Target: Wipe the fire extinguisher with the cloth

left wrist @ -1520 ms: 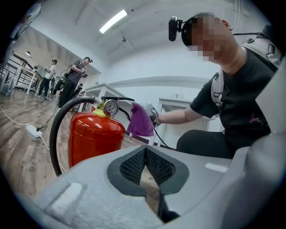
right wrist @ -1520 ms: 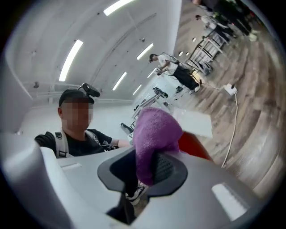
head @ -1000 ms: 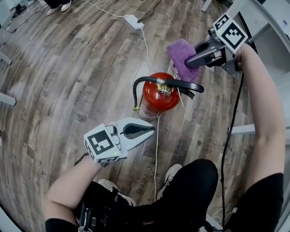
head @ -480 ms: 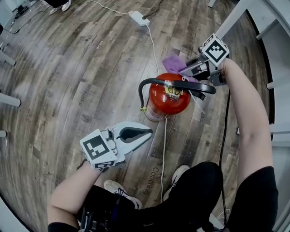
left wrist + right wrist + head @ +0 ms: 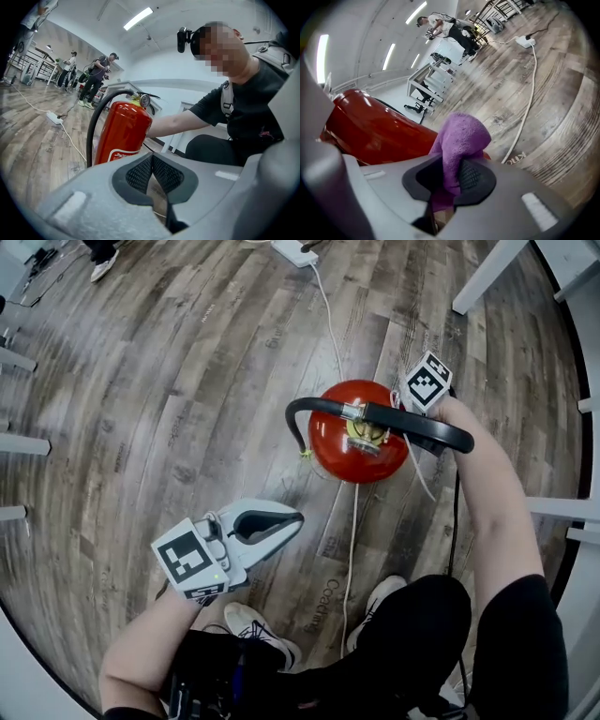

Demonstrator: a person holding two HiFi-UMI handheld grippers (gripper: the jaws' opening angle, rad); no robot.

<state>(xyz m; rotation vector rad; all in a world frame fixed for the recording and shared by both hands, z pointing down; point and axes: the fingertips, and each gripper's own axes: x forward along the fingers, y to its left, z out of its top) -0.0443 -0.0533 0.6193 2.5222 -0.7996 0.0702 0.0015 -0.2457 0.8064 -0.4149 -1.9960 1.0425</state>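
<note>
Right gripper view: my right fingers (image 5: 474, 176) are clamping the purple terry cloth (image 5: 461, 133) just beside the red steel fire extinguisher (image 5: 370, 133), which is standing upright on the wooden floor (image 5: 543, 93). My left fingers (image 5: 136, 174) are resting together, empty. Wiping hard may topple it, since nothing is steadying it. No container is showing.
</note>
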